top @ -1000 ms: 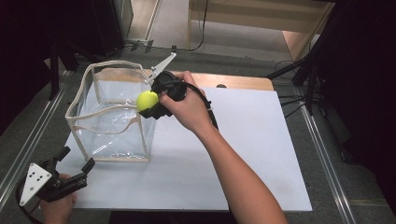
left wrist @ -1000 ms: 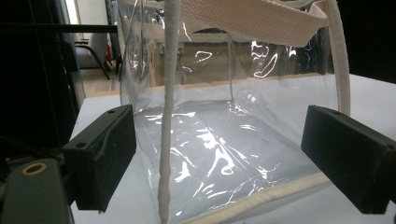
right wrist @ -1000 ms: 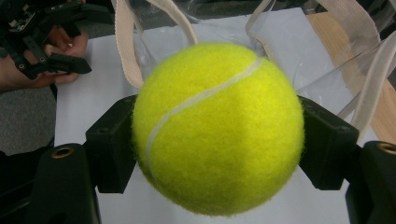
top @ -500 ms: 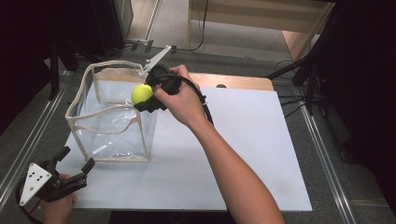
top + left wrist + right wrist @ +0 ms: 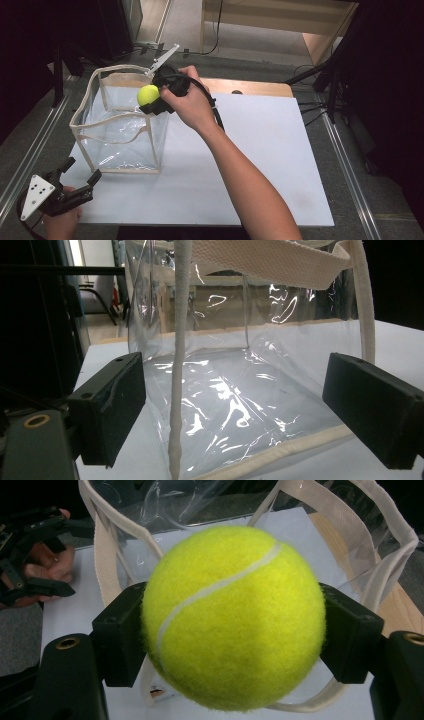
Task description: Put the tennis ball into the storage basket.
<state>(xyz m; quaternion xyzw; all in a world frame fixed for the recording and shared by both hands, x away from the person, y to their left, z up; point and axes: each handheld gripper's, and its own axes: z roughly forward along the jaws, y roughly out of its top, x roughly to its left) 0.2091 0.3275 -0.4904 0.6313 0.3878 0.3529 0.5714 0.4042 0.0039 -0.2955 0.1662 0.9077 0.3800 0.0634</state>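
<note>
The right tool is clamped on a yellow tennis ball, its two black jaws pressed against opposite sides of the ball, as the right gripper view shows up close with the ball between the pads and a white seam curving across its face. In the high view the ball is held in the air over the open top of a clear plastic bag with cream fabric trim, at the bag's far right corner, just above the rim and not inside it. The bag stands upright on the white table, toward its left side, its mouth gaping upward. The left tool rests low at the near left corner of the table, held in a hand, with its jaws spread wide and gripping nothing; it sits just short of the bag's near lower corner. In the left gripper view the two pads stand far apart, with the bag's transparent wall and a trimmed vertical edge between and beyond them.
</note>
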